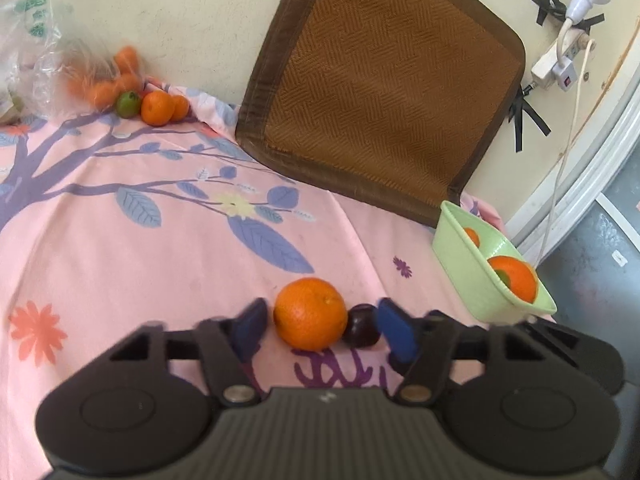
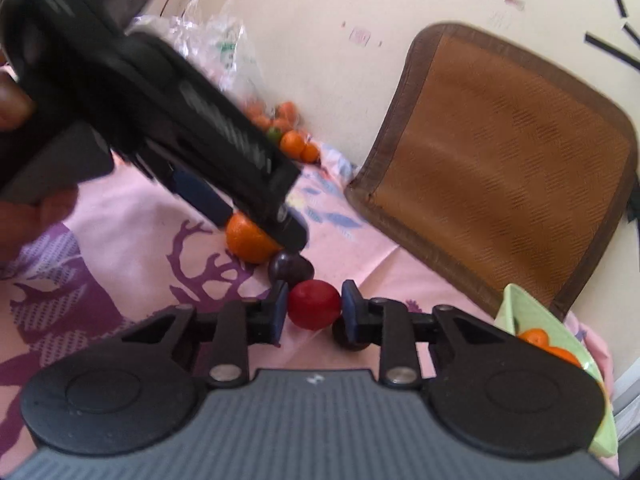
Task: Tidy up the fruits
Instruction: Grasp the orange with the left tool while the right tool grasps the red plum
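Observation:
An orange [image 1: 310,314] lies on the pink floral cloth between the blue fingers of my open left gripper [image 1: 320,326], with a dark plum [image 1: 361,326] touching it on the right. In the right wrist view the same orange [image 2: 248,242] sits under the left gripper, beside the dark plum [image 2: 290,268]. My right gripper [image 2: 314,308] is shut on a red plum [image 2: 315,306]. Another dark plum [image 2: 344,336] lies just behind the right finger. A light green basket [image 1: 472,268] at the right holds oranges [image 1: 514,278].
A pile of small oranges and a green fruit [image 1: 128,104] lies by a clear plastic bag [image 1: 36,52] at the far left wall. A brown woven cushion [image 1: 384,92] leans on the wall. A power strip with cable [image 1: 558,60] hangs at the right.

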Tool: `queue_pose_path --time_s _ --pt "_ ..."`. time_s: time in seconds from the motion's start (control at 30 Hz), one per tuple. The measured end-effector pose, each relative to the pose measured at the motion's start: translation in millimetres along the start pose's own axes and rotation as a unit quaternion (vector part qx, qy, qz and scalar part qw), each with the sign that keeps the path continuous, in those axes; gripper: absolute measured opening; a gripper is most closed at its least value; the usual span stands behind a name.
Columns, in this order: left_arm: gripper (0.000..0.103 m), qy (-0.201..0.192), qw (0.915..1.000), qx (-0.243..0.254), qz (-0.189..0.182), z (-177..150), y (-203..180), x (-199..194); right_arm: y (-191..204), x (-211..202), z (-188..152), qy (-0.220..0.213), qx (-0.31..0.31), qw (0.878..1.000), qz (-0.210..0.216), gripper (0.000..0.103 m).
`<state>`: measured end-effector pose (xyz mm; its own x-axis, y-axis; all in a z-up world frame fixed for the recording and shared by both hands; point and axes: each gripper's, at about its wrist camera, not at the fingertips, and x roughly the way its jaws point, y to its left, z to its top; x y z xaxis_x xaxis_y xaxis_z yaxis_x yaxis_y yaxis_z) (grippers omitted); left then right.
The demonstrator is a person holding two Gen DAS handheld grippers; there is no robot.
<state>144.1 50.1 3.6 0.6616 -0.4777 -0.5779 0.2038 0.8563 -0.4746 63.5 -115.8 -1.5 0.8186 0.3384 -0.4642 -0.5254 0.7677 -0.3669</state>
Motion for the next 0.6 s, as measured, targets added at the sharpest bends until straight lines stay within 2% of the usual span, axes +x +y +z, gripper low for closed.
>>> queue_pose_path --time_s 0.1,0.2,0.47,0.6 --pt "0.041 -0.002 0.9996 -0.019 -0.02 -3.2 6.4 -7.6 0.3 -17.5 -3.2 -0.021 0.009 1.0 -0.011 0.031" --pt "0.041 -0.02 0.9995 -0.017 -0.017 -10.2 8.0 -24.9 -5.7 -34.6 -6.8 -0.028 0.04 0.999 -0.005 0.031" --pt "0.041 -0.02 0.9985 -0.013 -0.049 -42.4 6.0 -67.6 -20.1 -51.2 -30.1 0.017 0.138 0.989 0.039 0.031" --pt "0.04 -0.003 0.9994 0.007 -0.035 -55.5 -2.0 -63.3 -16.3 -50.5 -34.8 0.02 0.165 0.985 0.041 0.034"
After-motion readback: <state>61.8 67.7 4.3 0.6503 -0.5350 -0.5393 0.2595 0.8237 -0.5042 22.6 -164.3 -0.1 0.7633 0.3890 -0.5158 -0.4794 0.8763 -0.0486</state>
